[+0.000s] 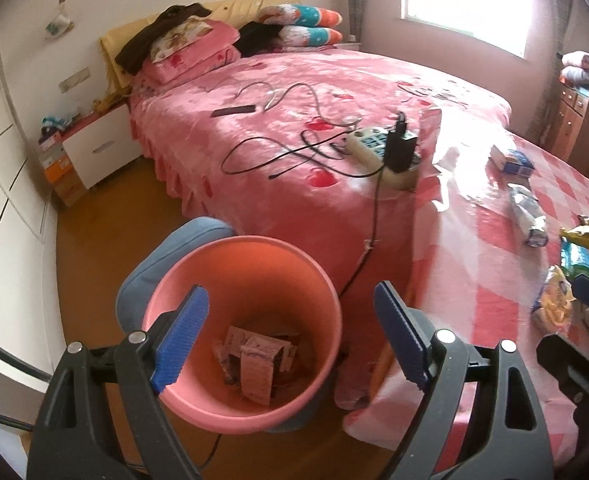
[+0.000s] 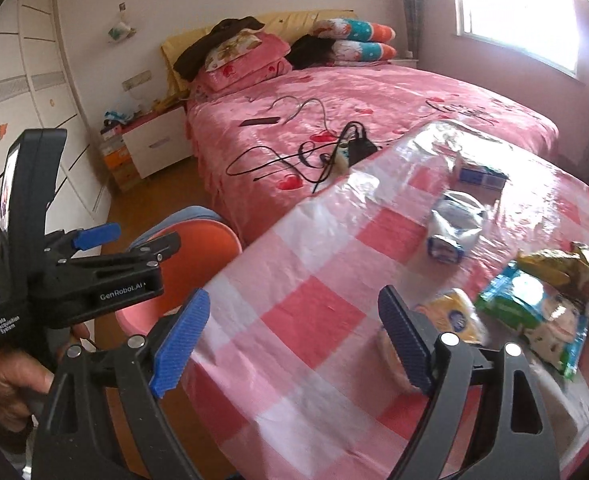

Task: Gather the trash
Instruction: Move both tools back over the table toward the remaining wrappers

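Note:
A pink bin (image 1: 250, 280) stands on the floor beside the table and holds crumpled cartons (image 1: 254, 364). My left gripper (image 1: 291, 290) hangs open over it with nothing between its pads. My right gripper (image 2: 294, 294) is open and empty above the pink checked tablecloth (image 2: 314, 264). Just right of it lie a yellow snack packet (image 2: 454, 316), a green-blue packet (image 2: 534, 312) and a gold wrapper (image 2: 562, 264). Farther back are a crushed white pack (image 2: 454, 228) and a blue-white box (image 2: 482, 174). A hand (image 2: 10, 380) holds the left gripper (image 2: 148, 236).
A pink bed (image 1: 294, 92) fills the back, with black cables, a power strip (image 1: 382, 152) and a dark remote (image 1: 234, 111) on it. A blue seat (image 1: 182, 240) sits behind the bin. A nightstand (image 1: 94, 148) and white wardrobe (image 1: 2, 160) stand at the left.

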`<state>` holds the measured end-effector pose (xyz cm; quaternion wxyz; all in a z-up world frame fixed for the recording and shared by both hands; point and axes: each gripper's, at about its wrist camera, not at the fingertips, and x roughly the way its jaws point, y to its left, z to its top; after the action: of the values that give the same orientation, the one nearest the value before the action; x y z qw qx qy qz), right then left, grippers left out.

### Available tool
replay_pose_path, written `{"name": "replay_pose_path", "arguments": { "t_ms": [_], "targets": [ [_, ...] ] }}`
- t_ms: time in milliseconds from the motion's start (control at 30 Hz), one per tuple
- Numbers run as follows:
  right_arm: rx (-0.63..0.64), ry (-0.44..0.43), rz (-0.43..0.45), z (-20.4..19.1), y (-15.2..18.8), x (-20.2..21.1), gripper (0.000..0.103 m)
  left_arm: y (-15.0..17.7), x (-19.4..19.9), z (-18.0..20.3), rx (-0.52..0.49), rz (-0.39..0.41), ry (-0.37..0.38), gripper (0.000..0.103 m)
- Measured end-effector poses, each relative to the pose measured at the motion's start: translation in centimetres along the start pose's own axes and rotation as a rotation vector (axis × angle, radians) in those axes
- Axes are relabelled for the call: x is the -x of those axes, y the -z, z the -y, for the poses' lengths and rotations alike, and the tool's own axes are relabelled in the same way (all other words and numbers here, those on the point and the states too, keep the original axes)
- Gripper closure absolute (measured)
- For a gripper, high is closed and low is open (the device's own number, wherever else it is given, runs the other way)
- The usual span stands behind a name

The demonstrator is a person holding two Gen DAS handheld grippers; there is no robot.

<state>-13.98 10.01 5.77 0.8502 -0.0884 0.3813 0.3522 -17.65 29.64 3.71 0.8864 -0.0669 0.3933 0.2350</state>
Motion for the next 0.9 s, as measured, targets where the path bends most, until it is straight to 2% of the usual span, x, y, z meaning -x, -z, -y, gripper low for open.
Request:
{"name": "replay_pose_path", "arguments": {
  "t_ms": [900],
  "targets": [
    [-0.117, 0.093, 0.097, 6.6, 4.5, 6.3, 0.018, 0.2, 3.5, 9.3, -0.162, 0.034, 0.047, 0.018]
  ]
}}
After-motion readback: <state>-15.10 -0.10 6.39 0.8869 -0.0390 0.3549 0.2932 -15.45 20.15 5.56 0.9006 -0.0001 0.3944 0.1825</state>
